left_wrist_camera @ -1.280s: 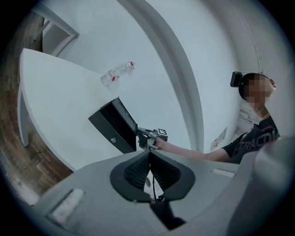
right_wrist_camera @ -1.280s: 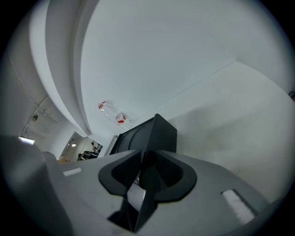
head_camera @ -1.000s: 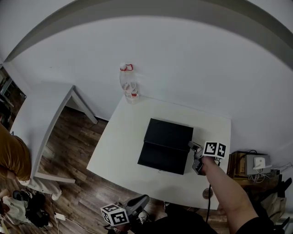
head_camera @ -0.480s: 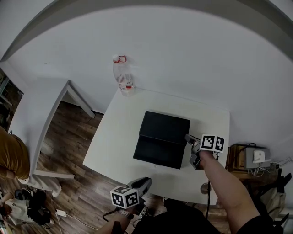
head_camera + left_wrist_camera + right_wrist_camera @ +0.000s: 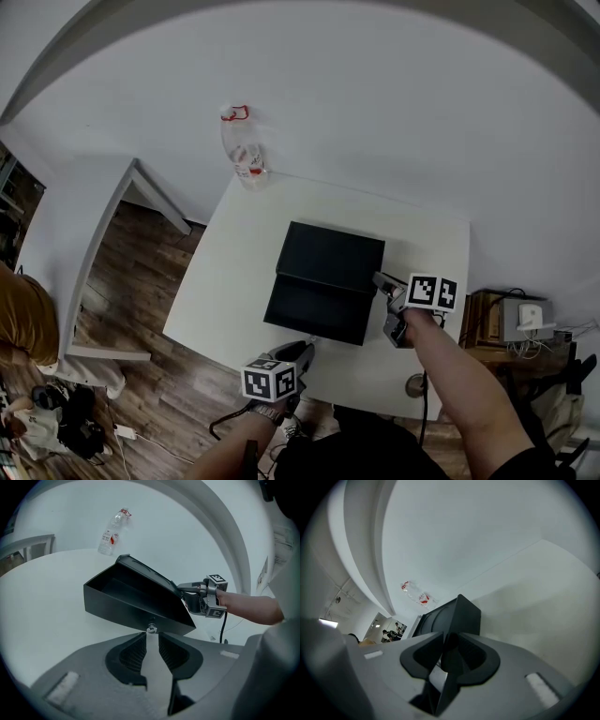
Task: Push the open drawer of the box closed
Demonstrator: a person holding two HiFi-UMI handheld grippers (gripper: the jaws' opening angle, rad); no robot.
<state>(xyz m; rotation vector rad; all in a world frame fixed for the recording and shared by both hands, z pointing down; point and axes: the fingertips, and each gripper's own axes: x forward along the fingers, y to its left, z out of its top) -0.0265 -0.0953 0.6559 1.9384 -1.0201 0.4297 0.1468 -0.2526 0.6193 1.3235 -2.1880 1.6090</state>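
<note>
The black box (image 5: pixel 330 255) lies on the white table (image 5: pixel 234 272), its open drawer (image 5: pixel 312 310) drawn out toward me. The left gripper view looks into the drawer (image 5: pixel 126 595), whose small knob (image 5: pixel 151 629) sits just past my left gripper (image 5: pixel 151 637). Those jaws are opening, with nothing between them. In the head view, my left gripper (image 5: pixel 304 349) is at the table's front edge, pointing at the drawer front. My right gripper (image 5: pixel 387 306) is shut on the box's right side wall (image 5: pixel 461 616), which runs between its jaws (image 5: pixel 449 641).
A plastic bottle (image 5: pixel 241 150) with a red cap lies at the table's far left corner, by the wall. A second white table (image 5: pixel 80 234) stands to the left over wooden floor. A person in orange (image 5: pixel 23 323) is at the far left. A wooden stand with a device (image 5: pixel 520 323) is on the right.
My left gripper has risen from below the table's edge and come forward to the drawer front. The right gripper has stayed on the box's right side.
</note>
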